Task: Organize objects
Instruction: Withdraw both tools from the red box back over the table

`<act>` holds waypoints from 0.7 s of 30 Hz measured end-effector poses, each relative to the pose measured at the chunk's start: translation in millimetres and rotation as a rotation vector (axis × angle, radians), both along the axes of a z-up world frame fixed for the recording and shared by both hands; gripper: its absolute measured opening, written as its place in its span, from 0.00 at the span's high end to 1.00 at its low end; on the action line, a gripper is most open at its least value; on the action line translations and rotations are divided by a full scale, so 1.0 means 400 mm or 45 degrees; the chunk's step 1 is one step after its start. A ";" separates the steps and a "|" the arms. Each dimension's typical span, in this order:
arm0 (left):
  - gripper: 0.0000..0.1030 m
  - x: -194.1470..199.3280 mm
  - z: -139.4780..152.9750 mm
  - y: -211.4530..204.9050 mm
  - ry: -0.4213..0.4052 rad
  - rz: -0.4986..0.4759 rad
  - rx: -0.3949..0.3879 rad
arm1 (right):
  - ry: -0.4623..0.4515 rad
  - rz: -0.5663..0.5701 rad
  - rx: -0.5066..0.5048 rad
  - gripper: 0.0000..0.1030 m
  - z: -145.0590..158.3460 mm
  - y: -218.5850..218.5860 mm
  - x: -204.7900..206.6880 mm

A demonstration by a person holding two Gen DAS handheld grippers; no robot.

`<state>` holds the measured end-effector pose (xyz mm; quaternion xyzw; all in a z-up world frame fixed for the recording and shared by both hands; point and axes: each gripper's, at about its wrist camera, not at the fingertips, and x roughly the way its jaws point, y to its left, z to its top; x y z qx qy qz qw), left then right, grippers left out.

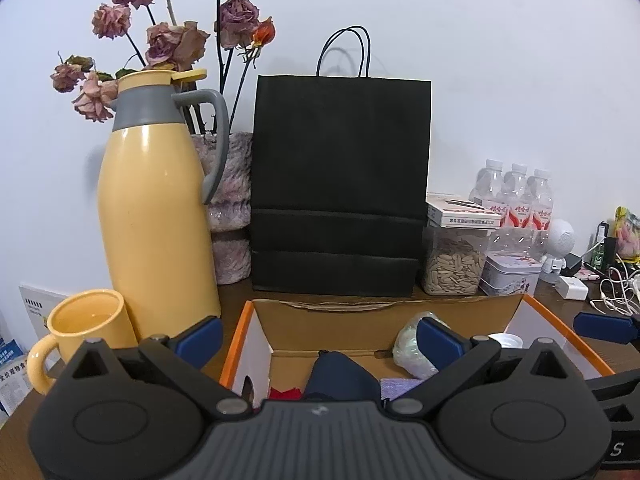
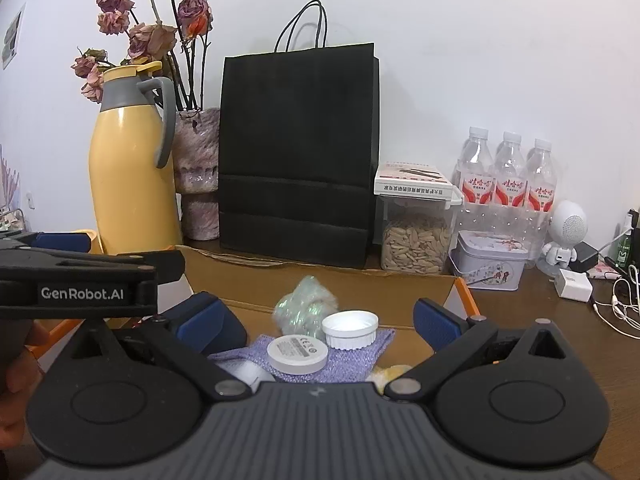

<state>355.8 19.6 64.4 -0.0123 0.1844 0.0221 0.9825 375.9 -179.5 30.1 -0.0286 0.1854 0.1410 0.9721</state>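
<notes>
Jaws of both the left gripper [image 1: 320, 340] and right gripper [image 2: 332, 320] stand wide, holding nothing, above the open cardboard box [image 2: 400, 304] on the bench [image 2: 540, 320]; inside lie a white lid [image 2: 350, 329], a white disc [image 2: 297, 353] at its seven o'clock, and a lilac cloth [image 2: 360, 354].

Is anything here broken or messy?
The flowers behind the yellow jug are dried and drooping. The cardboard box has a ragged, torn back edge. Nothing looks spilled.
</notes>
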 end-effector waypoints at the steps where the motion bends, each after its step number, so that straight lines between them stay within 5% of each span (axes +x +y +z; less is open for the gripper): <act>1: 0.00 -0.003 0.002 0.001 0.003 -0.002 -0.008 | -0.001 0.001 0.000 0.00 0.002 0.000 -0.004; 21: 0.00 -0.169 -0.013 -0.005 0.024 -0.008 -0.034 | -0.002 0.004 -0.058 0.00 -0.005 -0.032 -0.175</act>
